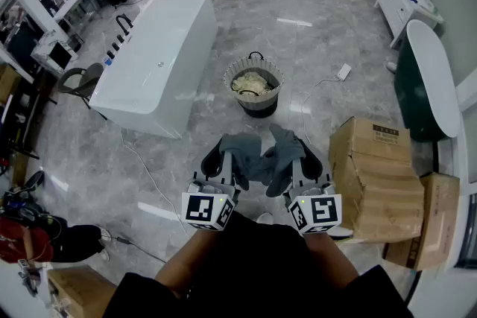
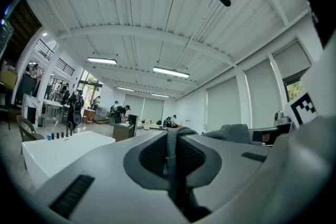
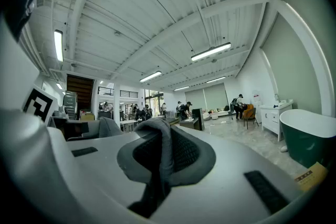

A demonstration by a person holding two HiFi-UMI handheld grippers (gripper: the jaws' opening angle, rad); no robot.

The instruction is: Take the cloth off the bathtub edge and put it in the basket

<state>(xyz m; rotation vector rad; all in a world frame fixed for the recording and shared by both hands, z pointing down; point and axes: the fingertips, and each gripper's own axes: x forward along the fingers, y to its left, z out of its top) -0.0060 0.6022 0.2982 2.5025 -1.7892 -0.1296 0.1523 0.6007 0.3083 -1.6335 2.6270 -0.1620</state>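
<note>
grey cloth (image 1: pixel 262 159) hung between my two grippers, one end pinched tight in the closed jaws of the left gripper (image 1: pixel 226 160) and the other end pinched the same way in the closed jaws of the right gripper (image 1: pixel 304 159). a fold of fabric rose out from between each pair of pads, and the slack was bunched in the gap between the two sets of jaws. ahead of both jaws and well apart from them stood the round basket (image 1: pixel 232 72) with something pale inside, and further ahead, off to the left of the left jaws, lay the white bathtub (image 1: pixel 160 56), the cloth held clear of both.
</note>
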